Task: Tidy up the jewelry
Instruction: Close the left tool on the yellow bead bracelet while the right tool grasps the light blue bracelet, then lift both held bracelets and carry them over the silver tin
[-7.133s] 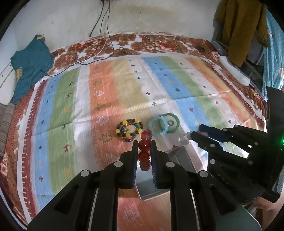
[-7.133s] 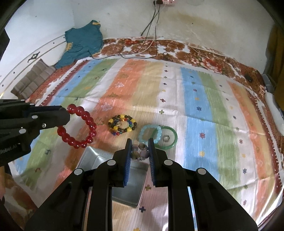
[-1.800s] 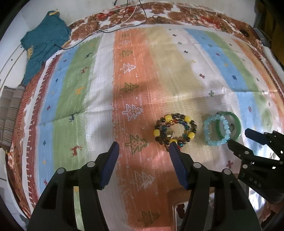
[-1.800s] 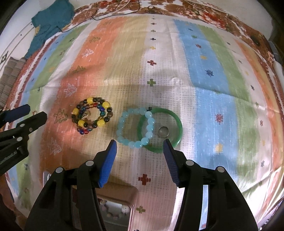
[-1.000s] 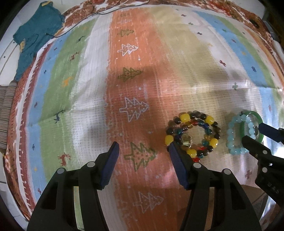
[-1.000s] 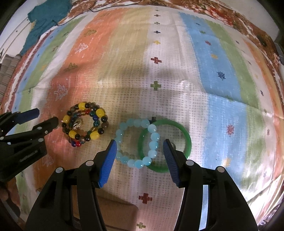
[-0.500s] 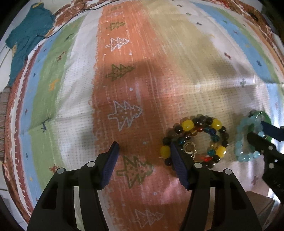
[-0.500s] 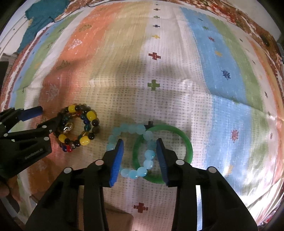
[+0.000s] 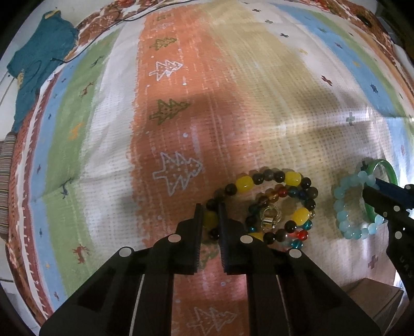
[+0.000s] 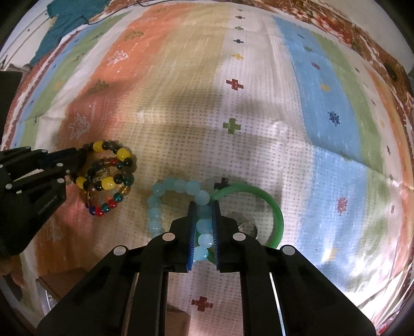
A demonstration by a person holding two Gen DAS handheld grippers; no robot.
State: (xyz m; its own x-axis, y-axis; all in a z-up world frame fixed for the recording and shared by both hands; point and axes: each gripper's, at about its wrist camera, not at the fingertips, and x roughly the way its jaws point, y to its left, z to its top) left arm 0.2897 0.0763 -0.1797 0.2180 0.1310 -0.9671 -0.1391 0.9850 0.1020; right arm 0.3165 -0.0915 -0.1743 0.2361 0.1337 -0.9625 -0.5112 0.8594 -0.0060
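A multicoloured bead bracelet (image 9: 271,204) with yellow beads lies on the striped cloth; it also shows in the right wrist view (image 10: 108,175). My left gripper (image 9: 209,219) is shut on its left side, down on the cloth. A light blue bead bracelet (image 10: 178,204) lies partly over a green bangle (image 10: 269,206). My right gripper (image 10: 203,222) is shut on the blue bracelet's right side. Both pieces also show in the left wrist view, the blue bracelet (image 9: 346,209) and the bangle (image 9: 388,170).
A small silver ring (image 10: 248,228) lies inside the bangle. A box corner (image 9: 372,299) shows at the lower right of the left wrist view. A teal garment (image 9: 38,67) and a black cable (image 9: 108,23) lie at the far edge of the striped cloth (image 9: 233,90).
Both grippers came down onto the cloth and closed: the left on the multicoloured bracelet, the right on the light blue bracelet. Earlier both were open above them.
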